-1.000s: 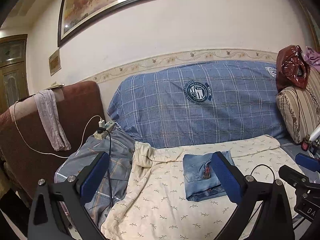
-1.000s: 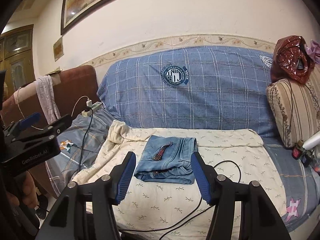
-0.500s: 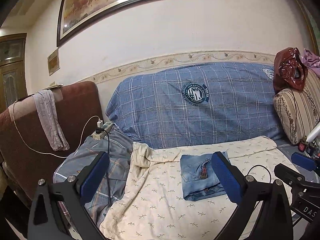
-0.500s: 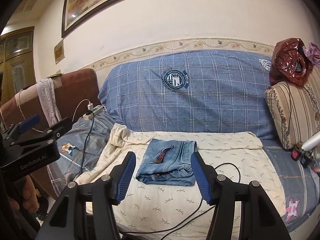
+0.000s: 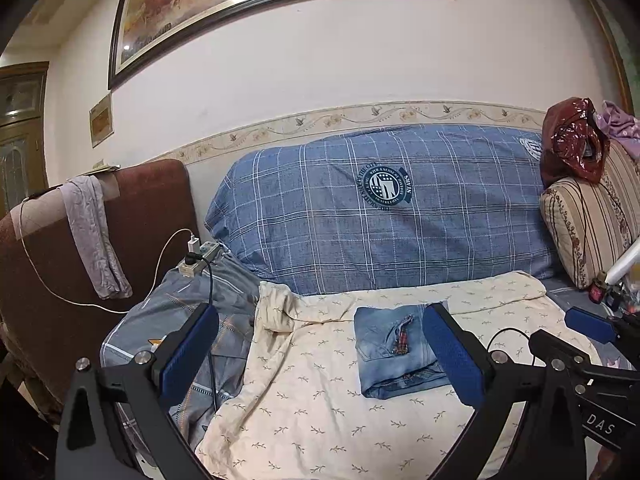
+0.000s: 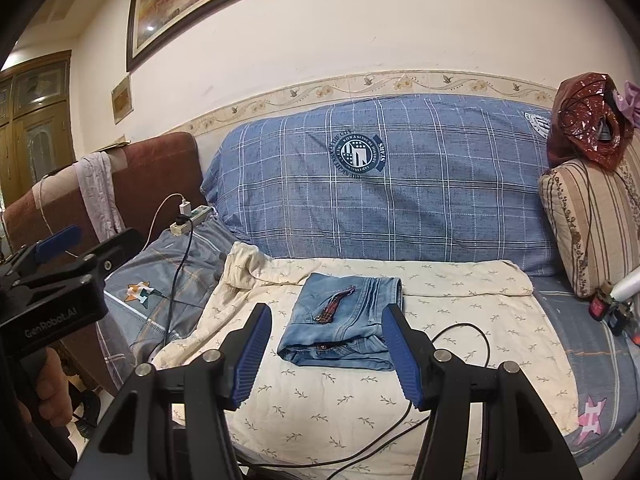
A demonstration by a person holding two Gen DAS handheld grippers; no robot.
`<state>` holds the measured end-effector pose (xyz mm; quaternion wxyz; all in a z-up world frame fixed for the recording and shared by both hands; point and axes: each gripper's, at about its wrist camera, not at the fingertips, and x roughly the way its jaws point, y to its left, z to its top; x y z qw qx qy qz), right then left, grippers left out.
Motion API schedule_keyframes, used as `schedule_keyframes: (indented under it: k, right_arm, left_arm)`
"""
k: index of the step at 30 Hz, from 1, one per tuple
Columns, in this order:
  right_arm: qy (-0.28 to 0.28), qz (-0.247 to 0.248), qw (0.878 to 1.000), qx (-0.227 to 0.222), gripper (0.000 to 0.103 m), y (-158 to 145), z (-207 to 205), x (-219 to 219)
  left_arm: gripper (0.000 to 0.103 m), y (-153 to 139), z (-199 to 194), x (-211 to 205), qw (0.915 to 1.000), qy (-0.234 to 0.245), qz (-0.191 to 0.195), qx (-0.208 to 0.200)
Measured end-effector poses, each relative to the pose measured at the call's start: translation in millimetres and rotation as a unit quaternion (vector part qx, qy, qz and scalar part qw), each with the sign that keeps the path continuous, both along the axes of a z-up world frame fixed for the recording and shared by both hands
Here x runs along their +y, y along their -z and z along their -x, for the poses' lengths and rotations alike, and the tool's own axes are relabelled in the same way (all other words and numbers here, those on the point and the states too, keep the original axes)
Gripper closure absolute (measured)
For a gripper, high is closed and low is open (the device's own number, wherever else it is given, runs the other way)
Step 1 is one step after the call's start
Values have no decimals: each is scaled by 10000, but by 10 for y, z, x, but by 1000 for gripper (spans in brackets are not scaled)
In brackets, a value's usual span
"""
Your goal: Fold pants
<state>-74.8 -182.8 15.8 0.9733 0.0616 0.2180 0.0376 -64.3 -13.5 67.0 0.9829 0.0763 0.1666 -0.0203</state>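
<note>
Since the jeans (image 6: 344,322) already lie as a compact folded bundle on the cream sheet (image 6: 460,300) near the middle of the sofa, toward its back cushion (image 6: 440,184), the folding looks essentially done. Both the left gripper (image 5: 320,356) and the right gripper (image 6: 326,350) hang released and empty, well short of the jeans. At most, a final tidy remains.

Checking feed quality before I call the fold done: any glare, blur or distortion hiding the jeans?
Left wrist view: jeans sharp, partly hidden by a tong pad; fisheye bends the wall border. Right wrist view: jeans clear, evenly lit; glare only on the painting; corners vignette black.
</note>
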Motion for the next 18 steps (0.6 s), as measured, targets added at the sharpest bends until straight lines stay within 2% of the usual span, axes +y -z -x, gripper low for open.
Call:
schedule_keyframes:
  k: [18]
  right_arm:
    - [-14,28,10000,-32,42,11,-9,11]
  left_arm:
    - [1,-16,37,5,9996,256,141,21]
